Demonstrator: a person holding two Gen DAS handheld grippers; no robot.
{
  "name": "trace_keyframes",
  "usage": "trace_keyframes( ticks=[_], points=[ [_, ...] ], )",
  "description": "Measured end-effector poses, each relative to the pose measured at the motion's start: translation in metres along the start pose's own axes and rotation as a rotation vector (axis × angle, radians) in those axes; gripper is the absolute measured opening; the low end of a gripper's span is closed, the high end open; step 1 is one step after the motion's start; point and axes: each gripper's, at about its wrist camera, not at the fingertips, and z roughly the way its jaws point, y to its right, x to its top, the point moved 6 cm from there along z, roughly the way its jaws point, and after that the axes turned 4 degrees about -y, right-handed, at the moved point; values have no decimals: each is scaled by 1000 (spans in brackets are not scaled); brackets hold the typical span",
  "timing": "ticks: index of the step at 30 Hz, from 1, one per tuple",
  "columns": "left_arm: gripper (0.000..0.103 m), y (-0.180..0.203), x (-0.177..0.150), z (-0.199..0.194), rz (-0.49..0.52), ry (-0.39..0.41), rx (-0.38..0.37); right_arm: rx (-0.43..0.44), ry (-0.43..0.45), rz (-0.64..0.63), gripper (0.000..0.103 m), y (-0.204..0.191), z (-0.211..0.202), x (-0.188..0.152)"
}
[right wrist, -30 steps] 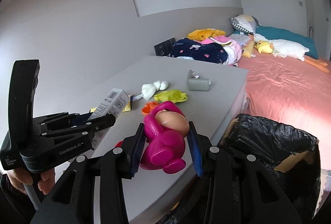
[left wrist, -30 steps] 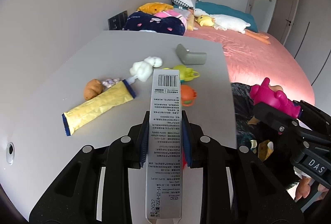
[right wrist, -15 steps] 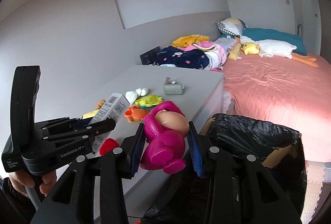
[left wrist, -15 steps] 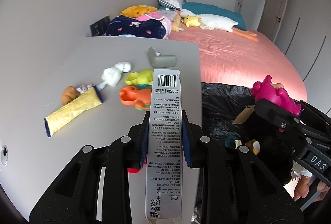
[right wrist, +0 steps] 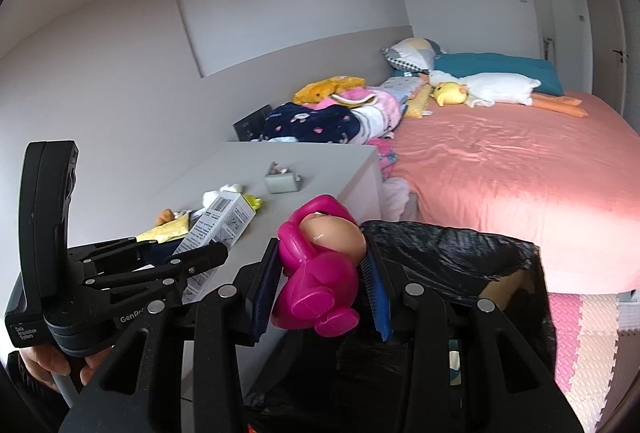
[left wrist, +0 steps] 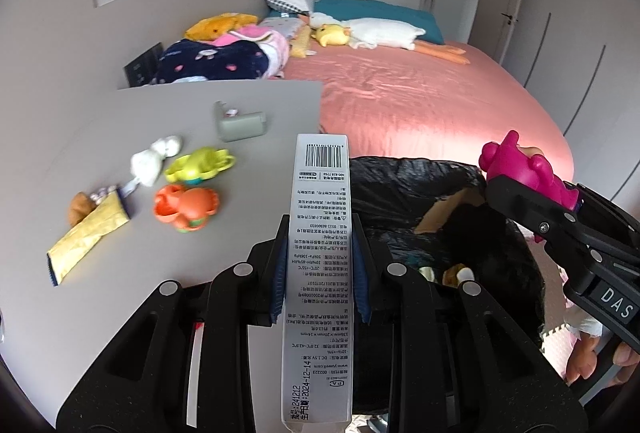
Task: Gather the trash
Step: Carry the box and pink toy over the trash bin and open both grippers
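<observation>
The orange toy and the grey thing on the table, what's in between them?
In the left wrist view, the yellow-green toy lies on the table between the orange toy and the grey holder.

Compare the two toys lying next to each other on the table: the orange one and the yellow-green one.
The orange toy is red-orange and lies nearer the camera; the yellow-green toy lies beyond it, closer to the grey block. The orange toy looks rounder, the yellow-green one flatter and longer. Both are small plastic toys resting loose on the grey table, in neither claw.
</observation>
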Motion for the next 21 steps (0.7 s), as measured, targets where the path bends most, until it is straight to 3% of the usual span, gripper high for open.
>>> trace_keyframes(
  ticks=[14,15,16,17,18,19,21],
  points=[
    [27,54,8,18,85,-34,-104,-106,20,91,42,61,-19,-1],
    [33,61,6,21,106,-53,-130,-116,28,115,44,68,-21,0],
    [65,67,3,25,129,-73,-135,-126,37,140,64,74,-23,1],
    [82,70,2,27,144,-67,-116,-140,46,162,77,80,-25,3],
    [94,72,1,26,155,-46,-89,-168,69,192,85,90,-30,5],
    [94,75,0,26,177,-17,-52,-175,78,200,85,93,-32,6],
    [94,77,-3,27,188,-26,-59,-194,90,208,85,101,-37,9]
  ],
)
